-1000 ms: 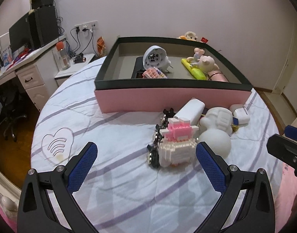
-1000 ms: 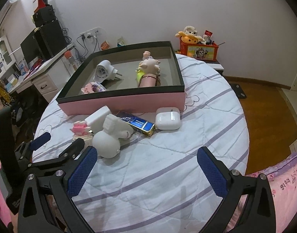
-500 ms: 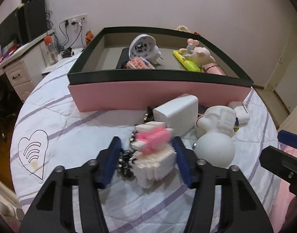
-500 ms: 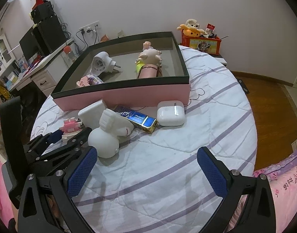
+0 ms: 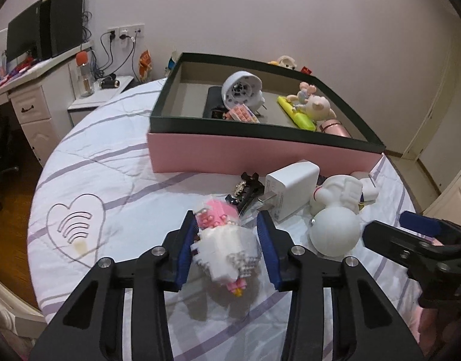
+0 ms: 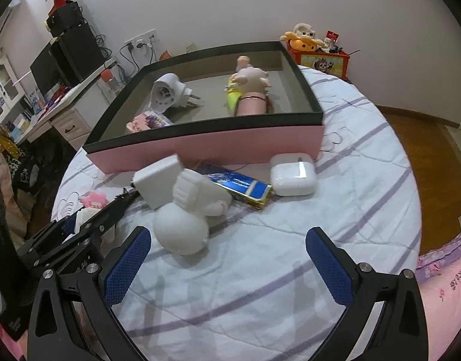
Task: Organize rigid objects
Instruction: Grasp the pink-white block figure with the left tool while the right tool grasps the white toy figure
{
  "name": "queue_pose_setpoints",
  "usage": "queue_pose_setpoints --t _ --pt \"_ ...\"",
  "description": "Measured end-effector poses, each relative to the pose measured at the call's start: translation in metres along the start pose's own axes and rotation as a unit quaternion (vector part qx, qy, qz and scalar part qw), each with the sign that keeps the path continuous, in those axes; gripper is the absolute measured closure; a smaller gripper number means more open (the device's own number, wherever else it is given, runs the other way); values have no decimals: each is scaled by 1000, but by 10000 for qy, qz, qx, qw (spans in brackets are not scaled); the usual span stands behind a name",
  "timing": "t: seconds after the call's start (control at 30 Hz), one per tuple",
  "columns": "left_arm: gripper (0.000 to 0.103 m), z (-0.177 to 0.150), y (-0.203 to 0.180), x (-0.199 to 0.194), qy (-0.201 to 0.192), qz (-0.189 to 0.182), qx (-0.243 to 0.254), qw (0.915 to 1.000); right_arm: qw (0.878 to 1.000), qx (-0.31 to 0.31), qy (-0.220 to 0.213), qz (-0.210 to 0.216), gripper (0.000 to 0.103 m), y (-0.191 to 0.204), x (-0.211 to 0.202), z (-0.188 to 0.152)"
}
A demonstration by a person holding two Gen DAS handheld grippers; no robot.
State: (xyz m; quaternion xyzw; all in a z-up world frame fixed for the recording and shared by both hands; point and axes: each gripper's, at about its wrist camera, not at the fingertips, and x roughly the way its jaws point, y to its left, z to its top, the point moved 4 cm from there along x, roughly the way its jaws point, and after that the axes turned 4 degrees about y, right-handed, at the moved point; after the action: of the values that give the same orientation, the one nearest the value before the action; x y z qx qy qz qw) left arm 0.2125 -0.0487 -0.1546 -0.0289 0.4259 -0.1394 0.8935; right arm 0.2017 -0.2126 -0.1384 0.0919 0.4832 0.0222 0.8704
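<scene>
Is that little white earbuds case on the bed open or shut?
Shut. The earbuds case lies flat beside the pink box, its lid down against the body with only a thin seam showing and nothing inside visible.

Pale wall (image 5: pixel 260 15) – wood floor (image 6: pixel 426 138) – white desk (image 5: pixel 29 96) at left, black monitor (image 5: pixel 23 36), wall sockets (image 5: pixel 125 31).

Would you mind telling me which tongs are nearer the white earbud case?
Right. The right tongs hover open just short of the earbud case; the left tongs are farther off, closing around the block figure.
</scene>
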Motion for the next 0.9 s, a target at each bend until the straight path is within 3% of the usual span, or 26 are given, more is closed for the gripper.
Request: queue_pose_setpoints --t 0.27,0.33,0.37,0.4,0.47,0.63,0.7,0.8,0.83,0.87,0.9 --pt "74 -1 7 -3 24 -31 8 10000 10000 12 23 -85 0 19 15 4" --pt "70 -3 7 -1 142 77 114 9998 9999 31 37 -106 0 21 18 3" --pt "65 -4 7 -1 139 110 95 9998 9999 24 39 -112 0 22 19 3" --pt "52 -5 9 -3 134 131 75 9998 9999 16 43 -119 0 23 19 3" --pt "45 -9 12 -6 103 136 53 9998 9999 -9 43 -145 0 25 19 2" --pt "48 -18 20 3 247 26 -93 9996 9997 -3 111 -218 0 25 24 0" --pt "55 -17 20 1 214 -50 -132 9997 9996 -41 144 -235 0 27 27 -2" --pt "55 -19 21 0 188 -53 -150 9997 9996 -42 163 -214 10 30 32 -3" --pt "55 -20 21 -1 160 -58 -164 9997 9996 -44 172 -233 18 30 34 -3" --pt "55 -21 22 -3 149 -69 -188 9997 9991 -117 217 -333 34 31 37 -3" --pt "55 -22 23 -4 145 -74 -195 9997 9991 -151 252 -300 38 33 40 -4"
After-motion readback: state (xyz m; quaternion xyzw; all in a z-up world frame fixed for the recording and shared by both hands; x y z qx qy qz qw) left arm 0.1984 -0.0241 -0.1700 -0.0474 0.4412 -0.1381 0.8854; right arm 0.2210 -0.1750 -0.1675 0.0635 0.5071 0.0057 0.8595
